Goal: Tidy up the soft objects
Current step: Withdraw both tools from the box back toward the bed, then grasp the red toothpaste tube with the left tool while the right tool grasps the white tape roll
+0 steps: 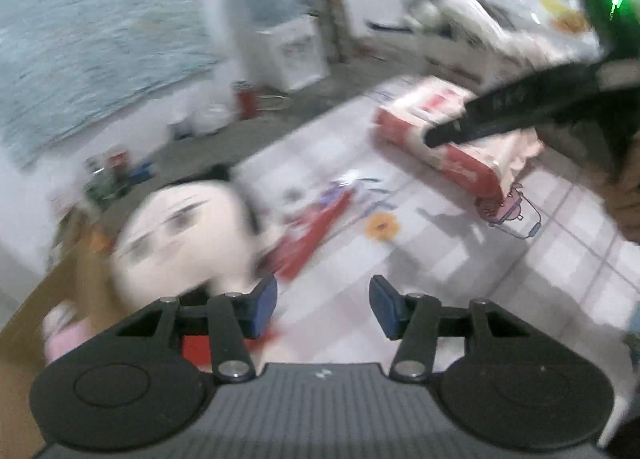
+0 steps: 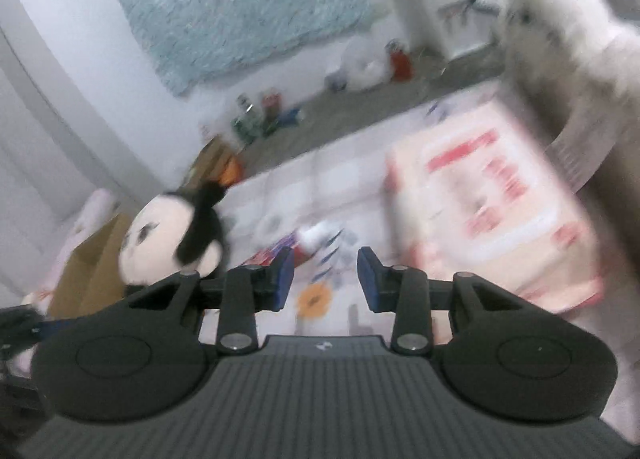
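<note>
Both views are blurred by motion. A mouse plush with a pale face and black ears (image 1: 180, 235) lies at the left, at the edge of a cardboard box (image 1: 68, 291); it also shows in the right wrist view (image 2: 168, 235). My left gripper (image 1: 323, 307) is open and empty, just right of the plush. My right gripper (image 2: 326, 279) is open and empty above the mat. A white furry plush (image 2: 568, 59) stands at the right. A red and white soft pack (image 1: 440, 143) lies on the mat, and shows large in the right wrist view (image 2: 500, 215).
A checked mat with cartoon prints (image 1: 520, 259) covers the floor. A flat red packet (image 1: 316, 231) lies in the middle. The other gripper's black finger (image 1: 500, 111) reaches over the soft pack. Bottles and cans (image 2: 260, 115) line the far wall.
</note>
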`<move>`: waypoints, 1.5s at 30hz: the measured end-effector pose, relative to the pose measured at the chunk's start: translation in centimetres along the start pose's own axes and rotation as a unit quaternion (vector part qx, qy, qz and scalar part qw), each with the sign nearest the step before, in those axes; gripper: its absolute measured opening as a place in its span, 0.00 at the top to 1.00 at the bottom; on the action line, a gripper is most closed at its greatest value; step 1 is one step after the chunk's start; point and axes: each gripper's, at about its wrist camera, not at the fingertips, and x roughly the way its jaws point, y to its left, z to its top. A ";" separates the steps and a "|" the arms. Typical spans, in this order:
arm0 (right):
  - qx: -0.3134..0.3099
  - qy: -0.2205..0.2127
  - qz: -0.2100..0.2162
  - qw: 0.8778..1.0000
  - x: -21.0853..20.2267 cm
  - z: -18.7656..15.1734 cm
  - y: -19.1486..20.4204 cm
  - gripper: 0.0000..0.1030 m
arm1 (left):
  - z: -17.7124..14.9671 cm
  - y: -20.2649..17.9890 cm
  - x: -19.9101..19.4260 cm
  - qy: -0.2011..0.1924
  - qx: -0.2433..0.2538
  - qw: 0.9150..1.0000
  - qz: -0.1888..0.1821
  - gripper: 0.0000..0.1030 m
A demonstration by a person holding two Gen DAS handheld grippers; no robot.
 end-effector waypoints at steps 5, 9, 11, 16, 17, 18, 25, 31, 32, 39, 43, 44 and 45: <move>-0.006 -0.013 0.001 1.000 -0.4 0.1 -1.3 0.60 | 4.1 -2.2 9.3 0.023 0.015 1.000 0.009 0.47; -0.014 0.002 0.001 1.000 0.3 0.0 -1.8 0.60 | 5.5 -1.7 13.9 0.059 -0.009 0.998 0.035 0.41; -0.018 0.006 -0.005 1.000 0.6 0.3 -2.0 0.60 | 5.8 -1.1 14.9 0.069 -0.020 0.997 0.022 0.32; -0.016 0.011 0.006 1.000 1.3 0.7 -1.6 0.60 | 6.4 0.4 15.2 0.085 -0.054 0.995 -0.017 0.54; -0.019 0.010 0.005 1.000 1.4 0.7 -1.5 0.60 | 6.5 0.9 15.3 0.091 -0.064 0.993 -0.032 0.58; -0.020 0.011 0.005 1.000 1.5 0.8 -1.5 0.60 | 6.6 1.3 15.4 0.100 -0.068 0.991 -0.050 0.65; -0.028 0.016 0.018 0.999 2.2 1.0 -0.8 0.59 | 4.5 0.4 13.0 0.143 -0.071 0.985 -0.068 0.72; -0.016 0.067 0.046 0.997 7.7 2.5 1.1 0.58 | -1.4 -0.7 7.4 0.155 -0.080 0.983 -0.060 0.72; -0.020 0.075 0.043 0.996 8.8 2.8 1.6 0.58 | -2.3 -0.8 6.6 0.154 -0.084 0.983 -0.061 0.72; 0.028 0.125 0.052 0.990 16.0 3.5 2.7 0.58 | -5.6 -0.1 3.9 0.140 -0.098 0.983 -0.070 0.71; 0.010 0.124 0.039 0.991 17.5 3.7 3.6 0.59 | -5.9 0.2 3.7 0.136 -0.099 0.983 -0.075 0.71; 0.006 0.122 0.035 0.992 17.9 3.8 3.9 0.59 | -5.9 0.3 3.7 0.134 -0.098 0.983 -0.076 0.71; 0.004 0.121 0.032 0.992 18.2 3.9 4.2 0.59 | -5.9 0.2 3.7 0.132 -0.096 0.984 -0.076 0.71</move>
